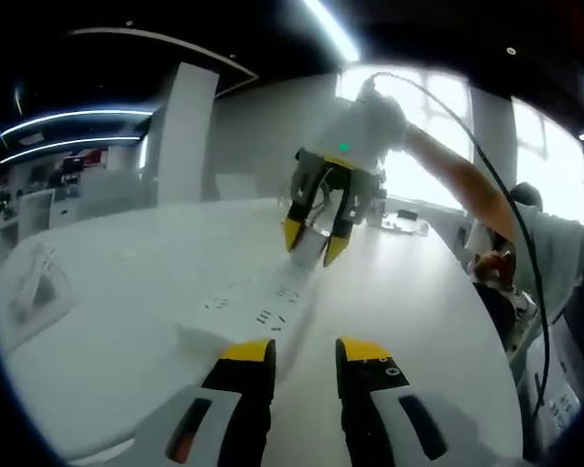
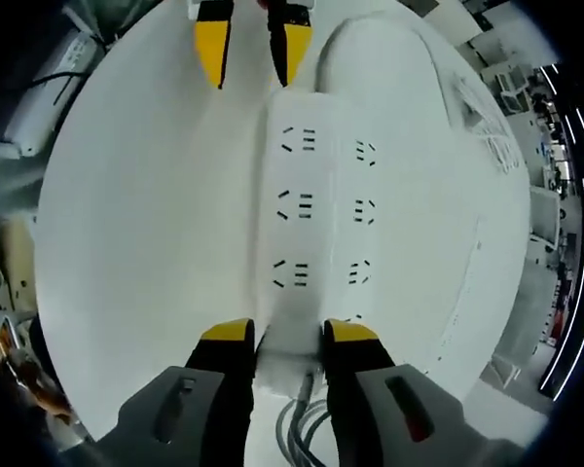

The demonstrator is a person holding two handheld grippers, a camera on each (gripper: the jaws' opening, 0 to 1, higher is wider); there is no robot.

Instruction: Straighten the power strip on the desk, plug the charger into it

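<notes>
A long white power strip [image 2: 316,204] with two rows of sockets lies flat on the white desk [image 2: 146,224]. My right gripper [image 2: 289,333] has its yellow-tipped jaws on either side of the strip's near end, shut on it where grey cables [image 2: 302,413] leave it. In the left gripper view the strip [image 1: 273,304] runs away from me and the right gripper [image 1: 313,241] stands over its far end, held by a person's arm [image 1: 457,175]. My left gripper [image 1: 305,352] is open at the strip's other end, nothing between its jaws; it enters the right gripper view as the left gripper [image 2: 251,49].
A white wire rack [image 1: 39,282] sits on the desk's left side, seen as the wire rack [image 2: 487,107] in the right gripper view. The desk's rounded edge [image 1: 487,389] drops off at the right. A seated person [image 1: 555,243] is beyond it.
</notes>
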